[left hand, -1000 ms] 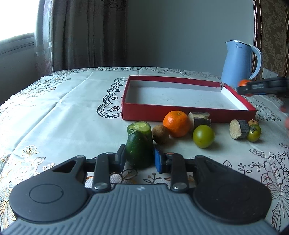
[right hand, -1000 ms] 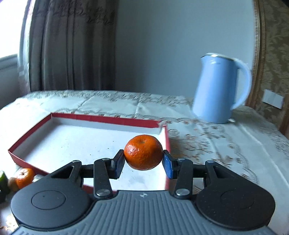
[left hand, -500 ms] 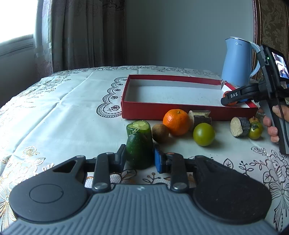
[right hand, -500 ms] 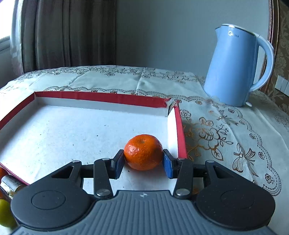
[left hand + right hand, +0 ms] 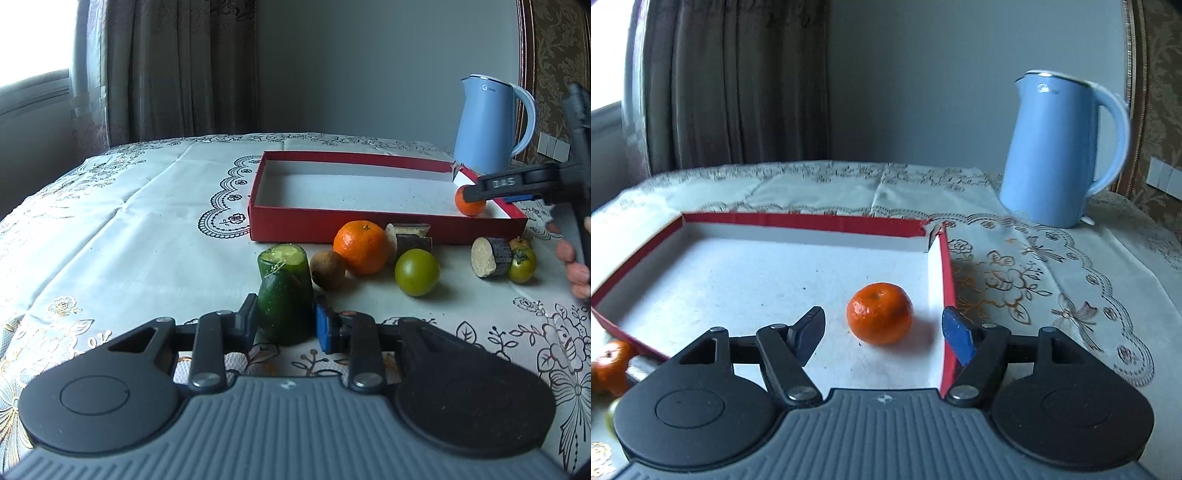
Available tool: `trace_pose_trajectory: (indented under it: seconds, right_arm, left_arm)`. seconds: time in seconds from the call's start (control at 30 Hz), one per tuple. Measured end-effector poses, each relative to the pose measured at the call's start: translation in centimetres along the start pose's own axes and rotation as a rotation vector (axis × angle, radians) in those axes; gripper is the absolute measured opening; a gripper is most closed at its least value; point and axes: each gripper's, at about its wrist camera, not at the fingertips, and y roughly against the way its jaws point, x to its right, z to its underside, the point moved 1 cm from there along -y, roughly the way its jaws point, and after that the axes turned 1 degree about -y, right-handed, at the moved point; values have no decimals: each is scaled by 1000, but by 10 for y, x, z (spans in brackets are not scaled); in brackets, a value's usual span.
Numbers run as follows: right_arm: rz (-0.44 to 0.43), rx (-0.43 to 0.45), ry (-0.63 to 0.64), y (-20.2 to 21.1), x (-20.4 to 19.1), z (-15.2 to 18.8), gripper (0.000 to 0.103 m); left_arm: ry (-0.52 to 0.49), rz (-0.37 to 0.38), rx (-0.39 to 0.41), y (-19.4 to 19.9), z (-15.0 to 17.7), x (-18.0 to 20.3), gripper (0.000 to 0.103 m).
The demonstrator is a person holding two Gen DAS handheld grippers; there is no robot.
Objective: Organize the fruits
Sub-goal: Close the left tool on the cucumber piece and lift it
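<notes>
My left gripper (image 5: 285, 321) is shut on a dark green cucumber piece (image 5: 284, 293) that stands upright on the tablecloth. My right gripper (image 5: 884, 330) is open, and a small orange mandarin (image 5: 879, 312) lies free between its fingers on the floor of the red box (image 5: 798, 221), near the box's right wall. In the left wrist view the same mandarin (image 5: 469, 202) sits in the near right corner of the red box (image 5: 332, 225), partly behind the right gripper's finger.
In front of the box lie a larger mandarin (image 5: 361, 246), a brown kiwi-like fruit (image 5: 327, 268), a green tomato (image 5: 416, 272), two dark cut pieces (image 5: 409, 236) (image 5: 491, 256) and a small green fruit (image 5: 522, 264). A blue kettle (image 5: 1058, 151) stands at the back right.
My right gripper lowered the mandarin into the box's right corner, then opened and let it go. The left gripper has stayed shut on the cucumber piece.
</notes>
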Motion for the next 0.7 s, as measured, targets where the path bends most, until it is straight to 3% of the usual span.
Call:
trace_pose_trajectory:
  seconds: [0.23, 0.47, 0.7]
  right_arm:
    - [98, 109, -35, 36, 18, 24, 78]
    - [118, 98, -82, 37, 33, 29, 78]
    - [128, 75, -81, 34, 34, 31, 78]
  left_arm:
    - [23, 1, -3, 5, -1, -3, 29]
    - [-2, -27, 41, 27, -12, -4, 28]
    - [11, 8, 51, 31, -30, -4, 28]
